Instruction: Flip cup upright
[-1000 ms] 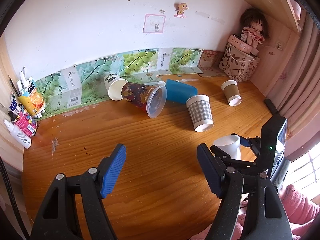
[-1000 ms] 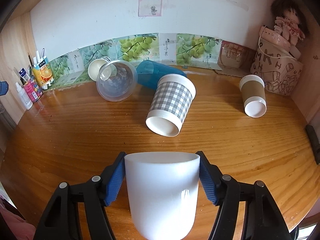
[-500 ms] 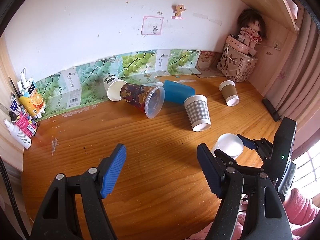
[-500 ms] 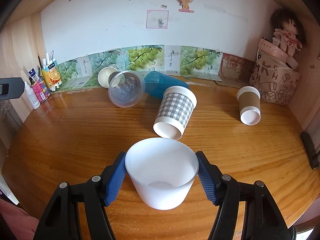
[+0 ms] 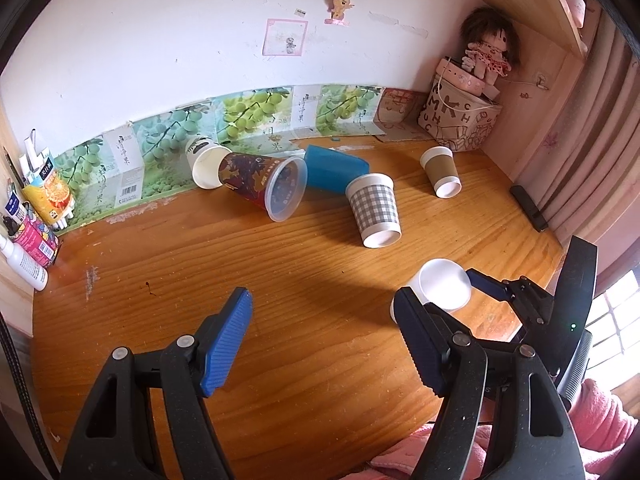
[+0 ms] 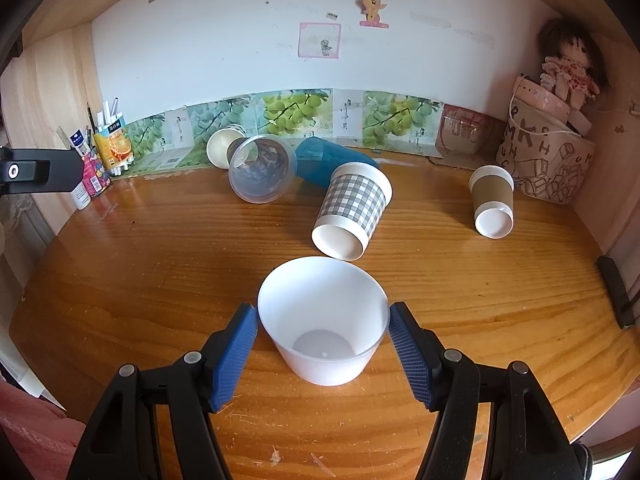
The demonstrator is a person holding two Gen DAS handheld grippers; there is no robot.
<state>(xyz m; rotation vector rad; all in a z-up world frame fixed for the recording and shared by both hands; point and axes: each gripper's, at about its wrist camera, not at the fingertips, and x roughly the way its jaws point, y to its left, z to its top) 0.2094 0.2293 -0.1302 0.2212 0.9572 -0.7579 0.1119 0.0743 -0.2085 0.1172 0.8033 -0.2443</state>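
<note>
I note checked paper cup (image 6: 352,212) lying just beyond smooth white cup (image 6: 323,320), upright on wood table (image 6: 160,264); right gripper (image 6: 323,344) pads flank its rim, contact unclear; left gripper (image 5: 322,340) wide, empty.

In the left wrist view, the left gripper's (image 5: 322,340) own right finger covers the lower side of the white cup (image 5: 442,288) at about 4 o'clock, so the cup's foot on the table (image 5: 280,264) is hidden. The right gripper (image 5: 472,286) shows only in part there, its near pad behind that finger. At 12 o'clock, the blue cup (image 6: 332,158) lies half behind the clear printed cup (image 6: 262,174) and the checked cup (image 6: 352,210). The small paper cup (image 6: 222,146) is partly covered too. Print on the bottles (image 5: 28,240) at 9 o'clock is too small to read.
</note>
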